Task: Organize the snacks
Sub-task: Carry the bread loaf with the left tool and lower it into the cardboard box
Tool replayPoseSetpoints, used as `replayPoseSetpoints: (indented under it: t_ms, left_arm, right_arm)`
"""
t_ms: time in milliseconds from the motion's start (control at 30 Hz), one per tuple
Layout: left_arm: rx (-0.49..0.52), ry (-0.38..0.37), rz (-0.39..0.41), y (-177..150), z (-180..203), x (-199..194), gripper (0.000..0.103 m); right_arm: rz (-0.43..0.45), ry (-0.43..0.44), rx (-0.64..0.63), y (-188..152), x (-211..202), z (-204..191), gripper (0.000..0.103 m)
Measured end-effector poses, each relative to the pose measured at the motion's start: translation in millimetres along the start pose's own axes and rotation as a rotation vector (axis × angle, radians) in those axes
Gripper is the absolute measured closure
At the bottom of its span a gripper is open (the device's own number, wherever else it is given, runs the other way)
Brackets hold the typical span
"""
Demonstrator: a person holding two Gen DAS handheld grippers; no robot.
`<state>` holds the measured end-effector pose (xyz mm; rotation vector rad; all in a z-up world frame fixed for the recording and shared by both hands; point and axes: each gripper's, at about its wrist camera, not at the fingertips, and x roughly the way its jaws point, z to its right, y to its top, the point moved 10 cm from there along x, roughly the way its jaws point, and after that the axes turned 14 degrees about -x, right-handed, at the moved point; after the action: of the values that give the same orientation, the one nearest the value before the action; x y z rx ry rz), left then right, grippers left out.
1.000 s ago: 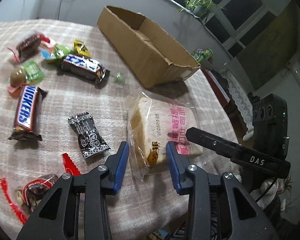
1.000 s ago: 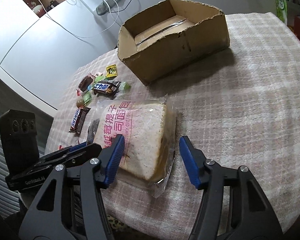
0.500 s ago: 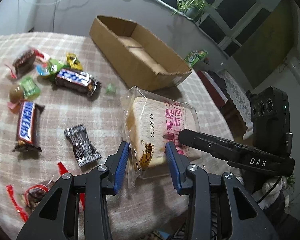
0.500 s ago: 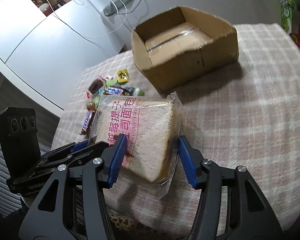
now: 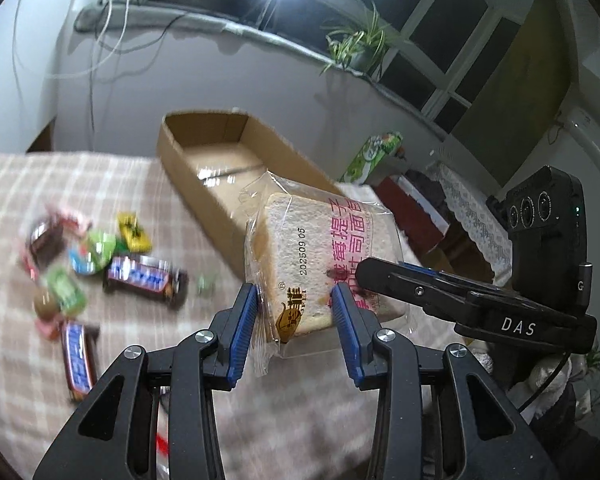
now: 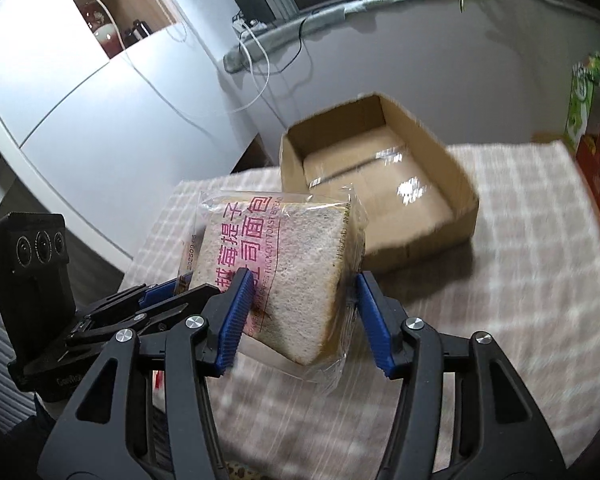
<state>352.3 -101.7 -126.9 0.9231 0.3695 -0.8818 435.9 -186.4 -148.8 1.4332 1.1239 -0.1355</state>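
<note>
A slice of bread in a clear packet with pink print hangs above the checked tablecloth, tilted, just in front of the open cardboard box. My left gripper is shut on the packet's near edge. My right gripper is shut on its neighbouring corner, pads on both sides of the slice. The box holds nothing that I can see. Loose snacks lie on the cloth at the left: a dark chocolate bar, another bar and several small wrapped candies.
The tablecloth ends close behind the box. Beyond the table's right edge stand a green carton and a red box. A potted plant sits on the window sill; cables hang down the wall.
Both grippers have closed on the bread packet and raised it off the cloth. It now hangs in front of the box, and the candies lie lower and farther away.
</note>
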Motion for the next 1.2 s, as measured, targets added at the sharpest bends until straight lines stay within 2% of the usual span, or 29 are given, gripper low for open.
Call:
replayPoseSetpoints:
  t_ms: [200, 433, 733, 900, 967, 1033, 1133, 1200]
  left_arm:
    - [0.006, 0.003, 0.019, 32.9, 5.6, 17.7, 0.065]
    - [-0.014, 0.026, 0.015, 53.9, -0.2, 40.9, 0.065]
    - [-0.049, 0.056, -0.059, 48.3, -9.8, 81.0, 0.065]
    - [-0.028, 0.085, -0.065, 45.2, -9.0, 91.1, 0.065]
    - [-0.027, 0.087, -0.070, 46.2, -9.0, 92.4, 0.065]
    - [-0.014, 0.100, -0.072, 45.6, -8.9, 93.2, 0.065]
    - [0.019, 0.149, -0.068, 46.2, -8.2, 95.3, 0.065]
    - [0.012, 0.143, -0.070, 48.0, -7.5, 94.3, 0.065]
  right_arm:
    - [-0.004, -0.015, -0.015, 29.4, 15.6, 22.6, 0.047]
    - [-0.041, -0.016, -0.012, 44.6, 45.4, 50.0, 0.047]
    - [-0.083, -0.034, -0.005, 40.8, 76.1, 79.3, 0.047]
    - [-0.093, -0.033, 0.001, 38.0, 81.0, 86.2, 0.047]
    - [-0.101, -0.070, -0.009, 36.2, 81.5, 90.1, 0.042]
    - [-0.101, -0.109, -0.037, 36.8, 79.9, 90.0, 0.042]
    - [-0.095, -0.114, -0.046, 37.7, 76.1, 87.5, 0.042]
    - [-0.087, -0.122, -0.050, 38.8, 70.8, 85.6, 0.042]
